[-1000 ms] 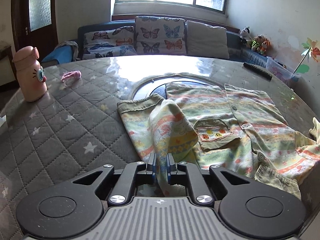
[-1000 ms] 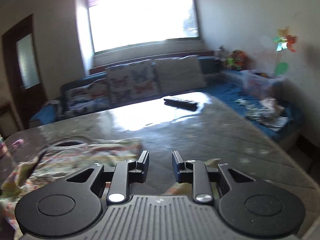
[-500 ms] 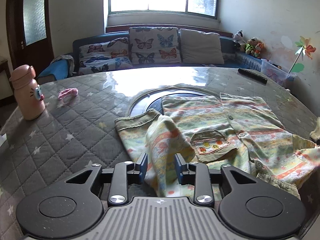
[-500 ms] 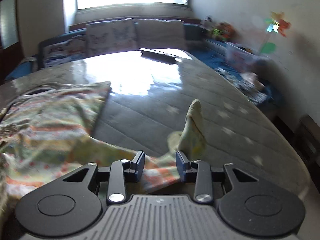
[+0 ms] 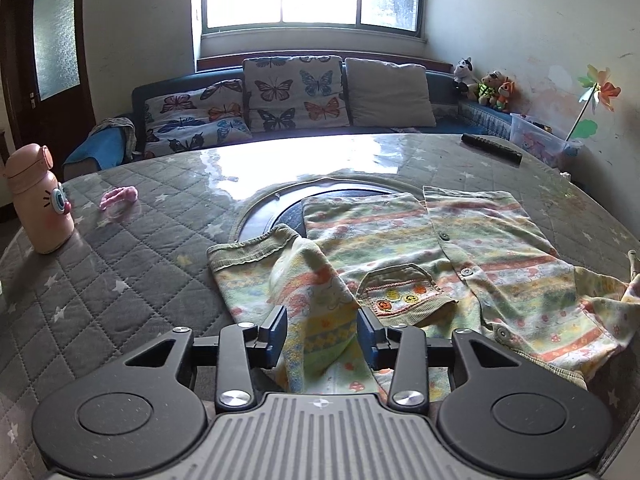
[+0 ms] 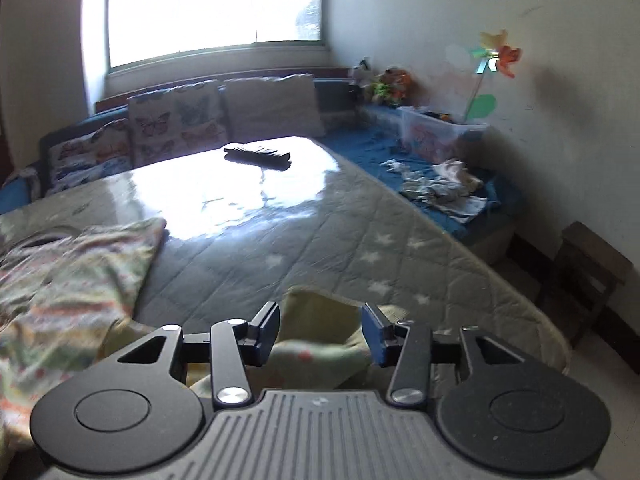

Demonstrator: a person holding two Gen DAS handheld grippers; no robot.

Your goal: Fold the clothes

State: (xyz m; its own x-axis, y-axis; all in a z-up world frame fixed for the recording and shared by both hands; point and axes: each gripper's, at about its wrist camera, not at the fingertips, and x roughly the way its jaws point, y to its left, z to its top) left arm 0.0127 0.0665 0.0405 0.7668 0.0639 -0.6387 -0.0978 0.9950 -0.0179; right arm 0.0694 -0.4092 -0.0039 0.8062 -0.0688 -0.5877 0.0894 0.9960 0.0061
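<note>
A striped, patterned child's shirt (image 5: pixel 460 248) lies spread on the grey quilted table (image 5: pixel 120 280), buttons and pocket facing up. Its left sleeve (image 5: pixel 312 304) is bunched and lies loose between the open jaws of my left gripper (image 5: pixel 322 338). In the right wrist view the shirt's body (image 6: pixel 68 280) lies at the left and its other sleeve (image 6: pixel 320 332) lies loose between the open jaws of my right gripper (image 6: pixel 320 334), near the table's right edge.
A pink bottle (image 5: pixel 36 200) stands at the table's left edge, a pink hair tie (image 5: pixel 118 196) beyond it. A black remote (image 6: pixel 256 154) lies at the far side. A sofa with cushions (image 5: pixel 296 96) runs behind. A dark stool (image 6: pixel 588 280) stands right of the table.
My left gripper has opened and let go of the left sleeve, which now lies loose. My right gripper has opened wider, with the right sleeve slumped between its jaws.
</note>
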